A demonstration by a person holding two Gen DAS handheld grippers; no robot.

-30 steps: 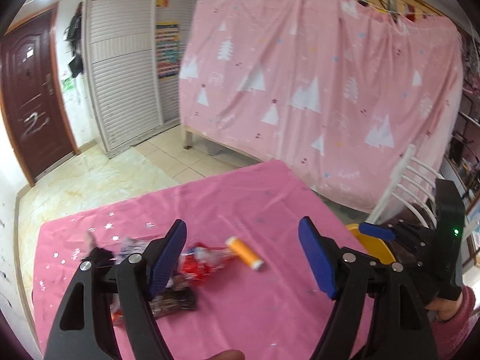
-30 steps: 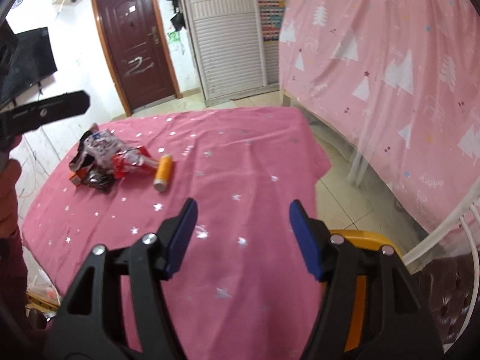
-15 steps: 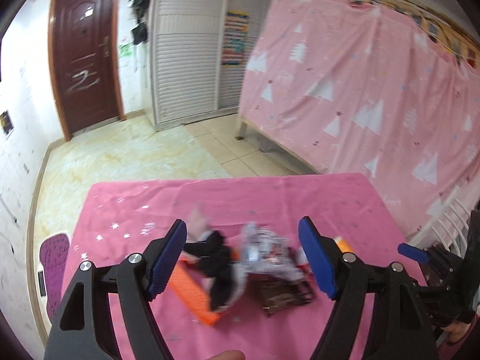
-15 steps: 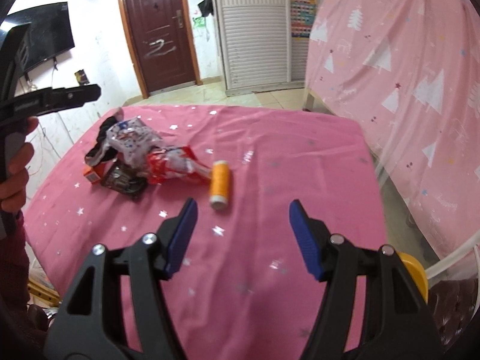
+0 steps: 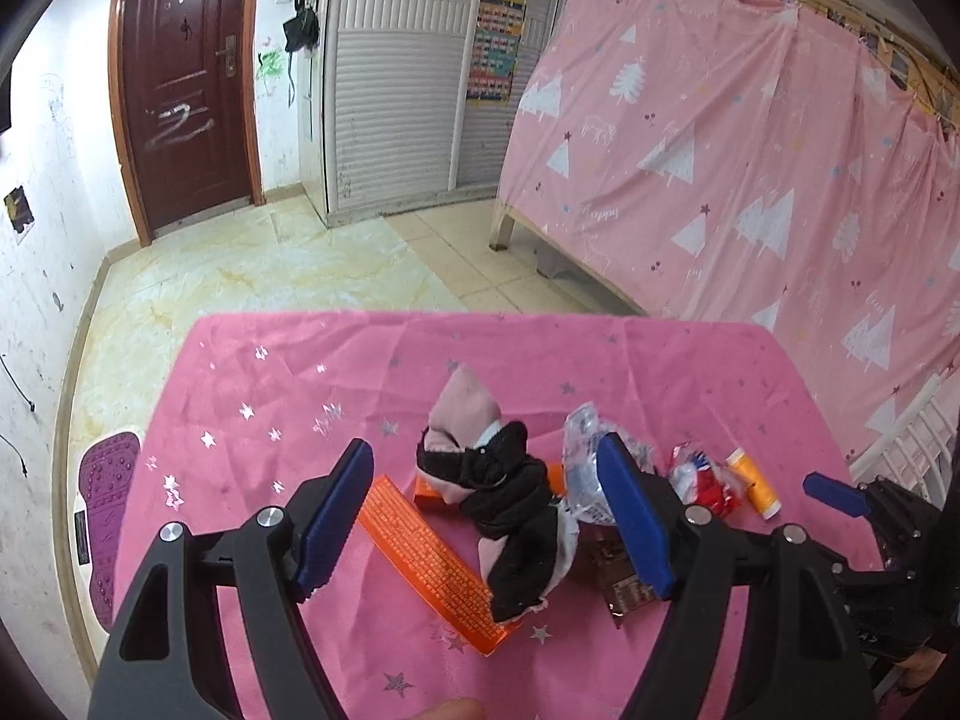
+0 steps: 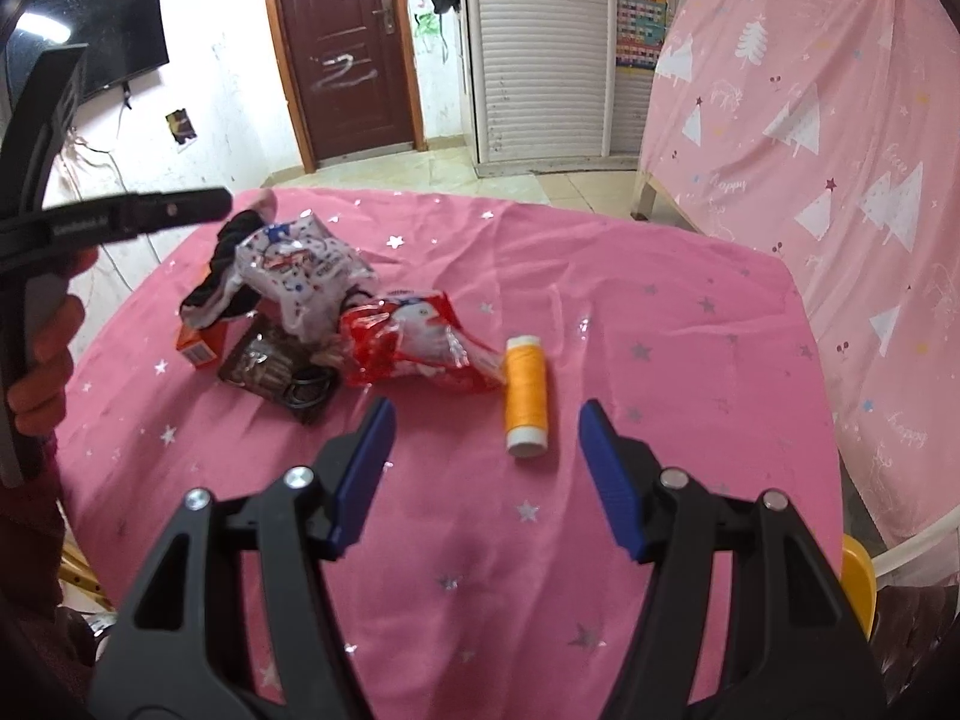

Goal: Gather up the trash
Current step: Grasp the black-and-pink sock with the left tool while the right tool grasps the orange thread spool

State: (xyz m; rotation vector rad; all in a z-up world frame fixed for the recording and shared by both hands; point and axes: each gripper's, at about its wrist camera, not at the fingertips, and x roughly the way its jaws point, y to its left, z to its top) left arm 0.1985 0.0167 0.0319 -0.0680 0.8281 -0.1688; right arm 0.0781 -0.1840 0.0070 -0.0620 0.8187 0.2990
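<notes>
Left wrist view: we see white print on the orange wrapper [image 5: 433,559], too small to read. Our left gripper [image 5: 483,516] hangs wide open and holds nothing, the black-and-pink cloth [image 5: 503,516] lying between its jaws on the pink tablecloth [image 5: 300,384], mid-table. Our right gripper [image 6: 485,475] is also spread open and empty, with the orange thread spool [image 6: 524,396] just ahead and the red wrapper [image 6: 414,342] beside it.
</notes>
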